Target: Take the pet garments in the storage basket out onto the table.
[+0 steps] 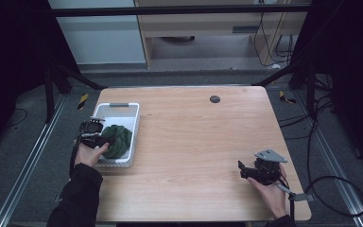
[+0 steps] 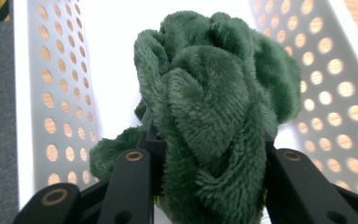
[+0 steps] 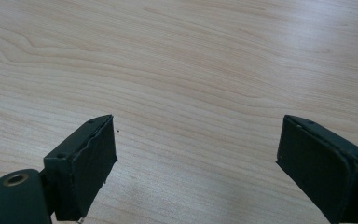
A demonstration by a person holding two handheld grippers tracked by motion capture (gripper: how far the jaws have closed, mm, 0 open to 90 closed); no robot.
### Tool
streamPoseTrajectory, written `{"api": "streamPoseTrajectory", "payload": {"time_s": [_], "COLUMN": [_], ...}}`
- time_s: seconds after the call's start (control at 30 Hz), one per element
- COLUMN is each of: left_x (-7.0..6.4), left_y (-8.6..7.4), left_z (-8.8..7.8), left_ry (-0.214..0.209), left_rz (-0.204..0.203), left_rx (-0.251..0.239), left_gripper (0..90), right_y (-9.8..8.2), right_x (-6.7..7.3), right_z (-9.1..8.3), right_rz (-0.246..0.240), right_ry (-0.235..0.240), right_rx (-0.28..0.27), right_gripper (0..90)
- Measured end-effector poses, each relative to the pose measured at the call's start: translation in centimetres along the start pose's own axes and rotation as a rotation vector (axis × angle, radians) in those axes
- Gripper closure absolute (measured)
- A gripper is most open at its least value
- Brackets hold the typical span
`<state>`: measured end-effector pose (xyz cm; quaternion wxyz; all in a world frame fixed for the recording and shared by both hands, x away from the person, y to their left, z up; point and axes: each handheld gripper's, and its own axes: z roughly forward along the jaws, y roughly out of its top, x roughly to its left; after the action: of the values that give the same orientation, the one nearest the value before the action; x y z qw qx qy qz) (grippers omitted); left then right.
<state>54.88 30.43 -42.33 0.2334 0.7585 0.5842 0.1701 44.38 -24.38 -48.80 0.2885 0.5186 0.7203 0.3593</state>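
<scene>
A: From above, the left claw (image 1: pixel 105 142) meets the green plush cloth (image 1: pixel 117 140) in the white basket (image 1: pixel 119 109); its grip is hard to read.

B: Its own view shows it pinching the cloth. The right claw (image 3: pixel 196 158) is spread over bare desk (image 3: pixel 191 60), jaws cut off below.

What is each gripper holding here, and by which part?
The left gripper pinches the green plush cloth by its near bunched end, inside the white basket. The right gripper holds nothing.
</scene>
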Motion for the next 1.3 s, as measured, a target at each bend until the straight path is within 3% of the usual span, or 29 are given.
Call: {"api": "streamPoseTrajectory", "payload": {"time_s": [0.57, 0.97, 1.3], "left_x": [0.7, 1.2, 0.7], "left_y": [-0.2, -0.3, 0.3], "left_z": [-6.0, -8.1, -10.3], "left_ry": [-0.027, -0.025, -0.025], "left_rz": [0.029, 0.044, 0.078], "left_rx": [-0.166, -0.215, -0.256], "left_gripper": [64.3, 64.3, 64.4], "right_y": [0.0, 0.0, -0.1], "right_x": [0.0, -0.1, -0.2], "right_z": [0.0, 0.0, -0.1], "right_rz": [0.0, -0.002, 0.003], "right_ry": [-0.001, -0.003, -0.006], "right_rx": [-0.003, -0.003, -0.013], "right_gripper": [11.2, 11.1, 11.0]}}
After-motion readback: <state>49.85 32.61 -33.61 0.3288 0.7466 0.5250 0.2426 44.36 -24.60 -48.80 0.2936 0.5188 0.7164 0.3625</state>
